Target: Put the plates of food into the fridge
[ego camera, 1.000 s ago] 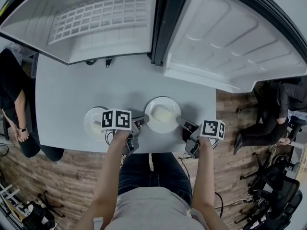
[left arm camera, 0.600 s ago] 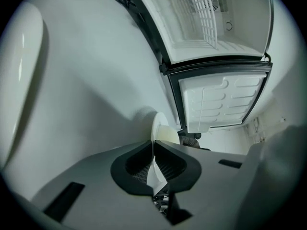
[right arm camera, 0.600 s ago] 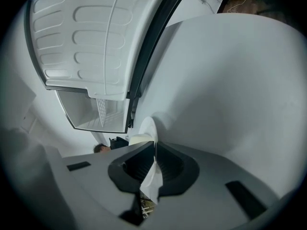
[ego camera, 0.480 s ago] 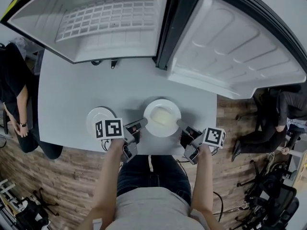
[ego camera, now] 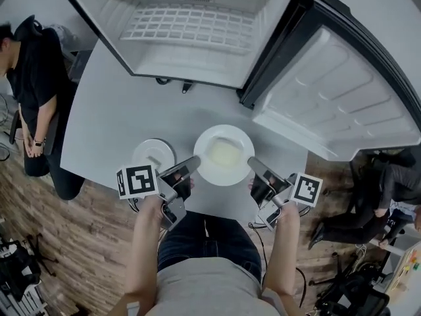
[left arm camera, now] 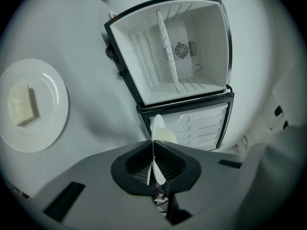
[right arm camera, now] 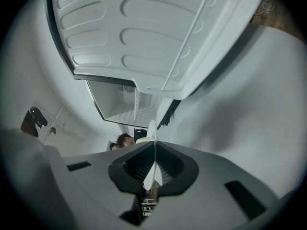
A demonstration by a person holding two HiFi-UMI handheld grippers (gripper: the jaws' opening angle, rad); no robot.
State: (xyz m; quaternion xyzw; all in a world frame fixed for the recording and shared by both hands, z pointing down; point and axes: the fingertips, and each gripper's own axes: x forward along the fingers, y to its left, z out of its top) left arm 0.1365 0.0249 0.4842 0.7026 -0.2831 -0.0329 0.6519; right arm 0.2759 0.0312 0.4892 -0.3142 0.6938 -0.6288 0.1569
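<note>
Now | step: pickup of plate (ego camera: 223, 153) | left gripper (ego camera: 193, 162) jaws just closed further, pinching its rim; right gripper (ego camera: 252, 163) pinching opposite rim | next: you carry it level into fridge (ego camera: 191, 28).

shirt (ego camera: 204, 288) grey | jeans (ego camera: 197, 239) blue | left hand-held gripper (ego camera: 195, 160) grey | right hand-held gripper (ego camera: 252, 162) grey

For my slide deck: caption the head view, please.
The left tool and right tool clamp one plate of food by opposite rims before the open fridge; the left's jaws have just been closing.
</note>
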